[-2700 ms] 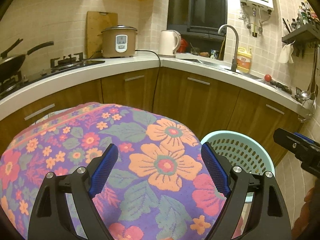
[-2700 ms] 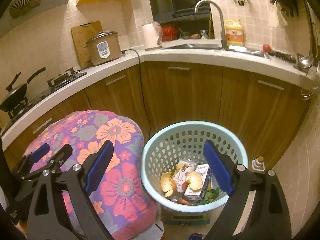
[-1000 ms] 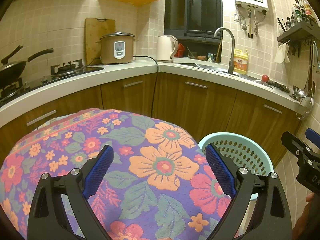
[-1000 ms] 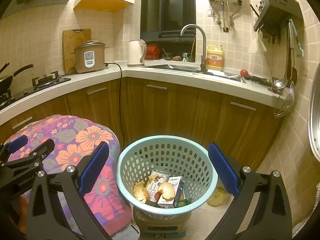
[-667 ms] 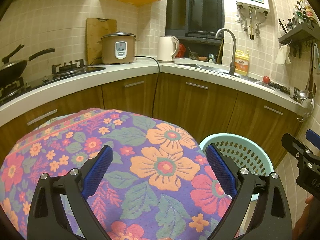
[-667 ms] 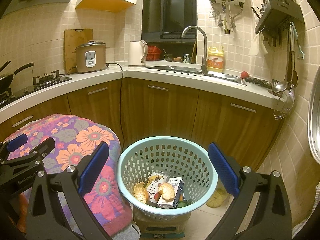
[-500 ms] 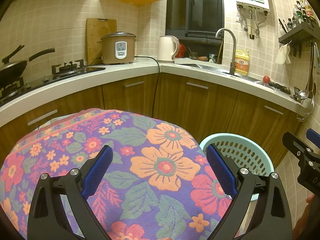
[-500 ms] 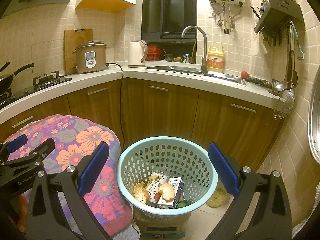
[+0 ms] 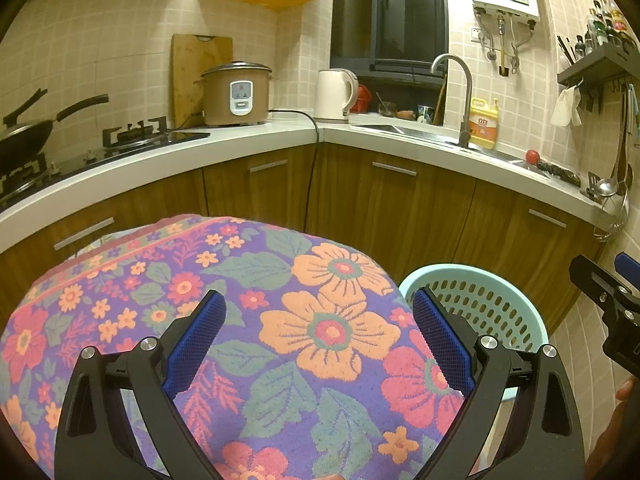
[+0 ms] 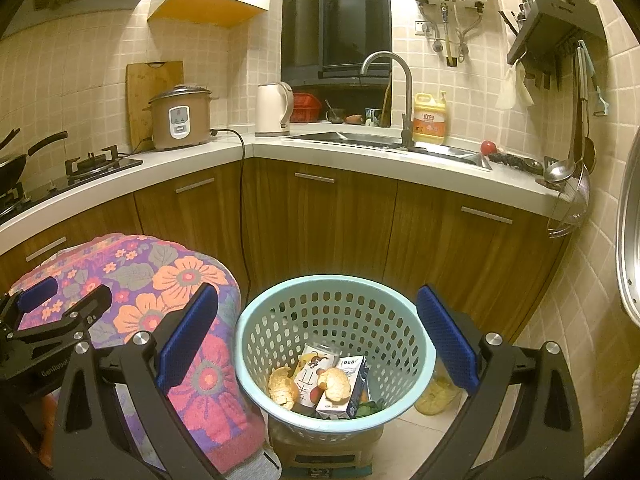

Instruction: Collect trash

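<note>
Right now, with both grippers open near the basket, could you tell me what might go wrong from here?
1. The basket appears to stand on a box narrower than its rim; bumping it could tip out the cartons and peels.
2. The floral cloth bulges right beside the basket's rim, so the left gripper could snag or drag it.
3. Both grippers are close together; the right gripper might collide with the left.

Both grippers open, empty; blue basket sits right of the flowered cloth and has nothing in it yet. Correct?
One error: the blue basket is not empty. The right wrist view shows cartons and orange peel in it. The rest stands: left gripper and right gripper open and empty, basket right of the flowered cloth.
</note>
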`<state>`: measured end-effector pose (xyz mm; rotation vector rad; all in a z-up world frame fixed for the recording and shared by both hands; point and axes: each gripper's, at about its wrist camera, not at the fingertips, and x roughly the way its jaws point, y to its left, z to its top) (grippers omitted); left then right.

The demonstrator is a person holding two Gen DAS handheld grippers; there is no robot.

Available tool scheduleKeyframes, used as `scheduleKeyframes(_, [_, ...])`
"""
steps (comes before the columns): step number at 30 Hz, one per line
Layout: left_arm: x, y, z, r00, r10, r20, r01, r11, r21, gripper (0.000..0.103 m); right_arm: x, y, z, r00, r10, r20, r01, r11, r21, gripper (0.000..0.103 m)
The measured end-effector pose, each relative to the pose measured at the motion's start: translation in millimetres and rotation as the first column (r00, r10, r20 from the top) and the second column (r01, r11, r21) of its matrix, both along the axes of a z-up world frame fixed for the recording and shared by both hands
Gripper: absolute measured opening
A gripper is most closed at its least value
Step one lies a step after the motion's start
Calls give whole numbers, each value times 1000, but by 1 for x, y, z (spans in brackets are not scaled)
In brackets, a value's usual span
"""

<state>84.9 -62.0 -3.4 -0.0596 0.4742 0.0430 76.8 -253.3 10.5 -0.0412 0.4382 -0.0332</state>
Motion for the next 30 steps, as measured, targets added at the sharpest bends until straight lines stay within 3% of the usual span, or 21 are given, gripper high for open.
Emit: scheduleKeyframes(30, [0,1,-1,1000,-2,0,2,1000,6,92,2,-4,-6,1000,0,-17,0,1000,5,95])
